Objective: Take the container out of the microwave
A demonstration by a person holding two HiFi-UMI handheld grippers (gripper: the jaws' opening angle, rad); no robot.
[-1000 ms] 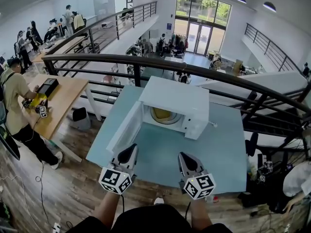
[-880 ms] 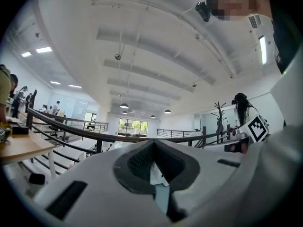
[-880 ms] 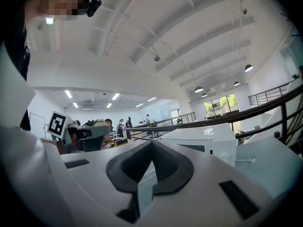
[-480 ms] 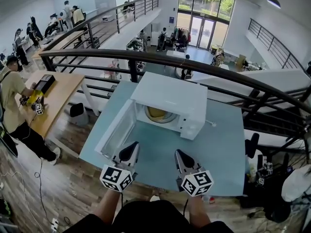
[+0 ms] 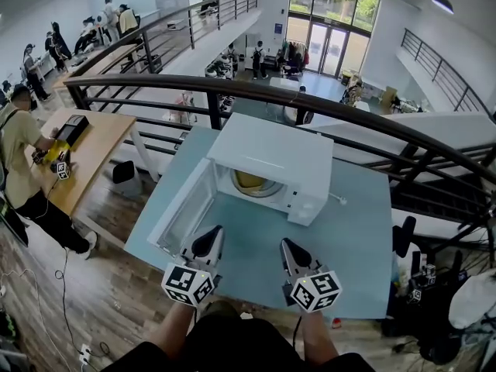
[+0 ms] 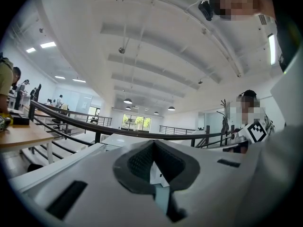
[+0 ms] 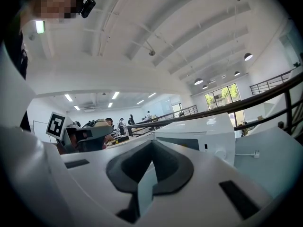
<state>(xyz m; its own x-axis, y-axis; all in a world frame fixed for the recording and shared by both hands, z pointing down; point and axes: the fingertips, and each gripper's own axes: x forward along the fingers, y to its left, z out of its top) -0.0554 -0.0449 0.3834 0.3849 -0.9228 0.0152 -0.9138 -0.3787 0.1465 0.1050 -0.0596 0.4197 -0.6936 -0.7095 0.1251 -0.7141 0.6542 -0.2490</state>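
A white microwave (image 5: 271, 157) stands on the light blue table (image 5: 349, 239), its door (image 5: 182, 211) swung wide open to the left. Inside its cavity sits a yellow container (image 5: 249, 180), partly hidden by the top of the oven. My left gripper (image 5: 212, 232) hovers over the table's near edge, just right of the open door, shut and empty. My right gripper (image 5: 286, 245) hangs beside it in front of the microwave, also shut and empty. In the right gripper view the microwave (image 7: 203, 134) shows ahead of the shut right gripper (image 7: 151, 143). The left gripper (image 6: 154, 143) shows its jaws meeting.
A dark railing (image 5: 372, 122) runs behind the table with a drop to a lower floor beyond. The microwave's cord and plug (image 5: 339, 200) lie at its right. A wooden table (image 5: 85, 153) with a person beside it stands to the left.
Both grippers have moved forward and a little down toward the microwave, still side by side and shut. The open door now shows more fully at the left.
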